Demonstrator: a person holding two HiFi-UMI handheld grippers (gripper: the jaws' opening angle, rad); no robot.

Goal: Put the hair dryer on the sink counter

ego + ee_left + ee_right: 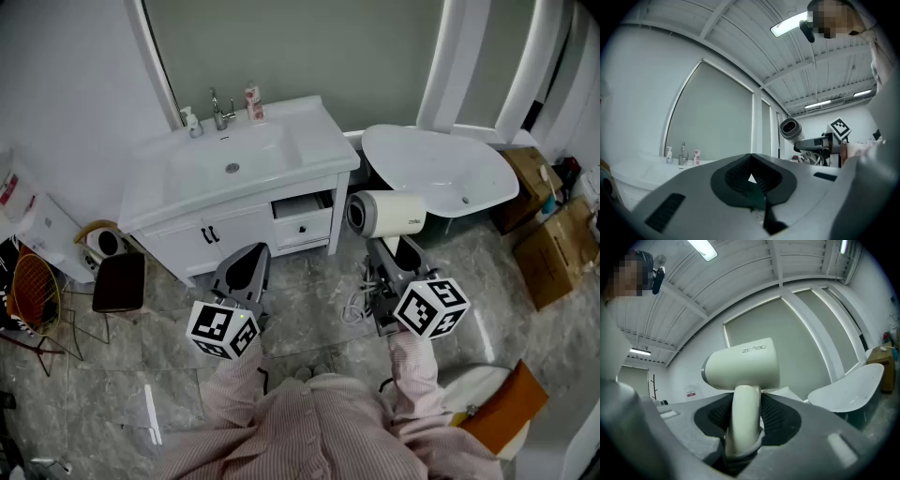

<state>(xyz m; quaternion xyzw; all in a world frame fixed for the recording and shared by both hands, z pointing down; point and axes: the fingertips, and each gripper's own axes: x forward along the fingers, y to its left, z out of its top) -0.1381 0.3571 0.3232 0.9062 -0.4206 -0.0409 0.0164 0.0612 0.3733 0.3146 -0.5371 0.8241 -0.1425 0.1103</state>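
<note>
The white hair dryer (386, 214) (740, 366) stands upright in the air, right of the vanity and above the floor. My right gripper (398, 251) (745, 401) is shut on its handle, with the barrel above the jaws. From the left gripper view the hair dryer (790, 129) shows to the right, held well off the counter. The white sink counter (319, 150) (637, 168) lies ahead and to the left. My left gripper (248, 267) (751, 177) hovers in front of the vanity, its jaws closed together with nothing between them.
A faucet (220, 112) and small bottles (251, 101) stand at the basin's back edge. One vanity drawer (302, 220) is slightly open. A white bathtub (441, 173) sits at the right, cardboard boxes (553, 253) beyond it. A dark stool (119, 281) stands at the left. The dryer's cord (356, 305) hangs below the gripper.
</note>
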